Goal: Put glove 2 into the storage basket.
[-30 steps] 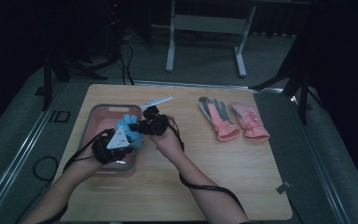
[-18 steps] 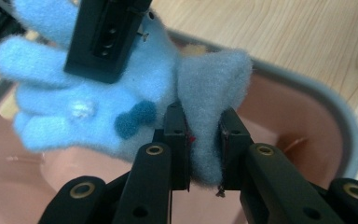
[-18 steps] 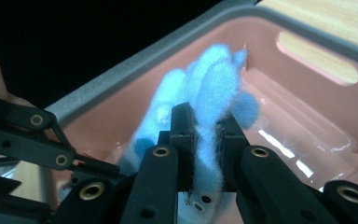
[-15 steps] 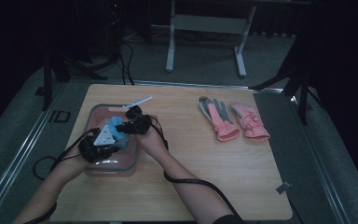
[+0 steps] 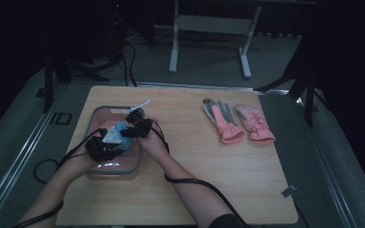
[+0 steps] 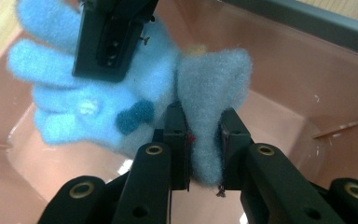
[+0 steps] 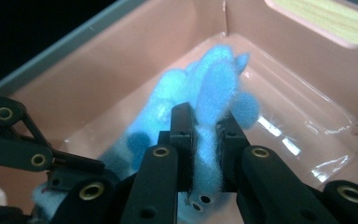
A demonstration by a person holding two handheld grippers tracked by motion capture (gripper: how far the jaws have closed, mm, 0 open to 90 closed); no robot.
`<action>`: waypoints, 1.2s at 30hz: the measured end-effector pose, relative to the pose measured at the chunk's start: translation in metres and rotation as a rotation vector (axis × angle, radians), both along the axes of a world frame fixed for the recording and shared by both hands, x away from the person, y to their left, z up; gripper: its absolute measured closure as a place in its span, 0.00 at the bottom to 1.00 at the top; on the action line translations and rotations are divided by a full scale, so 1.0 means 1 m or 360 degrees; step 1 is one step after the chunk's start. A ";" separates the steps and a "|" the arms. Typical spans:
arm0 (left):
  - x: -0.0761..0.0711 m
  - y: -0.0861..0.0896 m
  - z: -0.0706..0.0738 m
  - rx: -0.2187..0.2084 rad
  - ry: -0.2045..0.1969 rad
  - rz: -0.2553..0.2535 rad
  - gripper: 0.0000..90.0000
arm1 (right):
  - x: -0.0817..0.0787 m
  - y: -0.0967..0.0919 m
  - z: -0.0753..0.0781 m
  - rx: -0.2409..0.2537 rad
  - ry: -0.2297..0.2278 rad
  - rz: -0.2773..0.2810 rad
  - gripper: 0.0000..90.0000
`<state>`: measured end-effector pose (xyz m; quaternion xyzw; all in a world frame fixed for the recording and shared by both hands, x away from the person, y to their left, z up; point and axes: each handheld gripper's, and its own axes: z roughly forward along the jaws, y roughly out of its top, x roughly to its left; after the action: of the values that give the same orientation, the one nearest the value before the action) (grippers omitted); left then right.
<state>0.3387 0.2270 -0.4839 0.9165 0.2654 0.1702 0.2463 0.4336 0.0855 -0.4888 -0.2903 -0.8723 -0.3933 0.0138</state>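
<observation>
A fuzzy light-blue glove (image 6: 102, 102) (image 7: 205, 93) (image 5: 122, 129) hangs inside a pink plastic bin (image 5: 95, 118) (image 6: 307, 84) (image 7: 121, 60) at the table's left. My left gripper (image 6: 204, 135) (image 5: 108, 142) is shut on the glove's grey-blue cuff. My right gripper (image 7: 206, 140) (image 5: 134, 127) is shut on the glove's edge, near the fingers. In the left gripper view the right gripper's jaws come in from the top, over the glove's fingers. Both hands hold the glove low between the bin's walls.
A pair of pink gloves with grey palms (image 5: 237, 122) lies on the wooden table (image 5: 209, 171) at the right. A white strip (image 5: 138, 104) sticks up at the bin's far rim. Cables trail from both grippers toward the table's near edge.
Both grippers have moved left and down with the blue glove, from above the bin's right rim into the bin. Both stay shut on it.
</observation>
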 end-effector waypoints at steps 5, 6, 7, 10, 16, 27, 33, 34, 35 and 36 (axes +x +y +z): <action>0.007 -0.003 -0.006 0.0026 0.0059 -0.0002 0.86 | 0.002 0.007 0.000 -0.0077 -0.0012 0.0005 0.74; 0.009 -0.003 -0.008 0.0028 0.0066 0.0006 0.86 | 0.002 0.008 0.001 -0.0087 -0.0023 0.0005 0.72; 0.010 -0.002 -0.009 0.0027 0.0074 0.0014 0.86 | 0.002 0.008 0.001 -0.0086 -0.0029 0.0006 0.64; 0.014 -0.001 -0.013 0.0019 0.0110 0.0037 0.85 | 0.002 0.005 0.003 -0.0079 -0.0030 -0.0010 0.56; 0.018 -0.003 -0.016 0.0010 0.0178 0.0067 0.68 | 0.002 -0.006 0.010 0.0003 -0.0019 -0.0039 0.47; 0.013 0.010 -0.003 -0.0191 0.0098 0.0268 0.18 | 0.000 -0.042 0.030 0.0208 -0.0023 -0.0059 0.30; 0.001 0.010 0.008 -0.0334 -0.0005 0.0267 0.16 | -0.009 -0.062 0.037 0.0272 -0.0038 -0.0023 0.23; -0.002 0.008 0.010 -0.0346 -0.0034 0.0263 0.16 | -0.011 -0.065 0.038 0.0278 -0.0042 -0.0017 0.23; -0.004 0.005 0.012 -0.0358 -0.0061 0.0266 0.16 | -0.012 -0.068 0.038 0.0292 -0.0043 -0.0004 0.22; -0.007 0.002 0.014 -0.0372 -0.0074 0.0253 0.16 | -0.013 -0.071 0.039 0.0295 -0.0049 -0.0003 0.22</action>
<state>0.3321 0.2291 -0.4700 0.8535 0.3493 0.1781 0.3432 0.4203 0.0141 -0.4496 -0.2825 -0.8320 -0.4767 0.0269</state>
